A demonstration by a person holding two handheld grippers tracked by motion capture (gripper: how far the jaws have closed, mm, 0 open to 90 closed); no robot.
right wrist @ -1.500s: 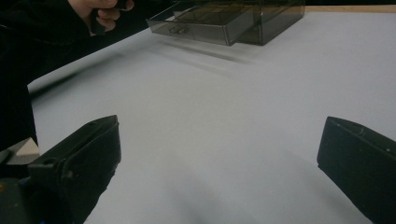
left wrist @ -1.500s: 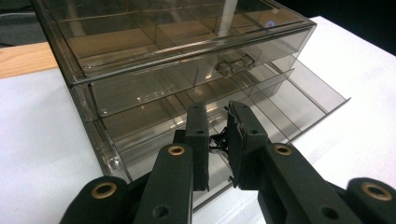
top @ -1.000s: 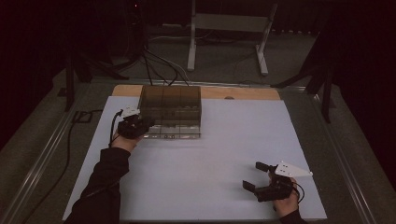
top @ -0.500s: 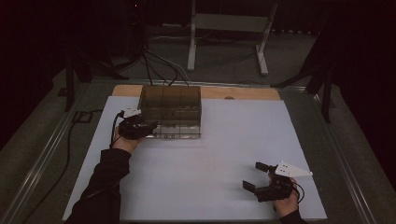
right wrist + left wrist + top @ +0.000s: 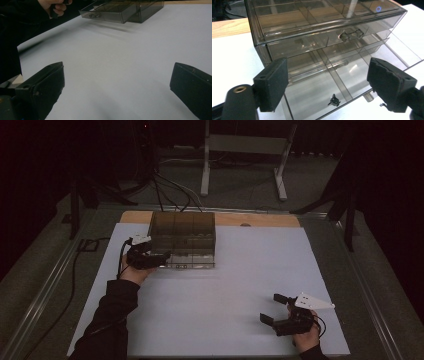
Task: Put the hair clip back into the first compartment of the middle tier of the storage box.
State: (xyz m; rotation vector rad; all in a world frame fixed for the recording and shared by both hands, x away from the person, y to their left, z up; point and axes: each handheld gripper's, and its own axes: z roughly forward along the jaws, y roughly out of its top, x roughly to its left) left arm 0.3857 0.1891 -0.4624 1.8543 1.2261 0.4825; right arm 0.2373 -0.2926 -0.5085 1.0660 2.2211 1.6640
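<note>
Black-padded left gripper (image 5: 327, 87) stands released, jaws just opened, nothing gripped, over the bottom drawer (image 5: 329, 87) pulled out of the smoky organiser (image 5: 182, 239). A small black piece (image 5: 334, 100) lies inside that drawer. Judged step: deposit done; closing the drawer follows.

High view: I see dim light, black surroundings, mild grain.
Left gripper view: I read it as brightest; glare streaks on the smoky drawer box (image 5: 324, 37).
Right gripper view: soft shadows across the white table (image 5: 130, 57); near jaws blurred.
</note>
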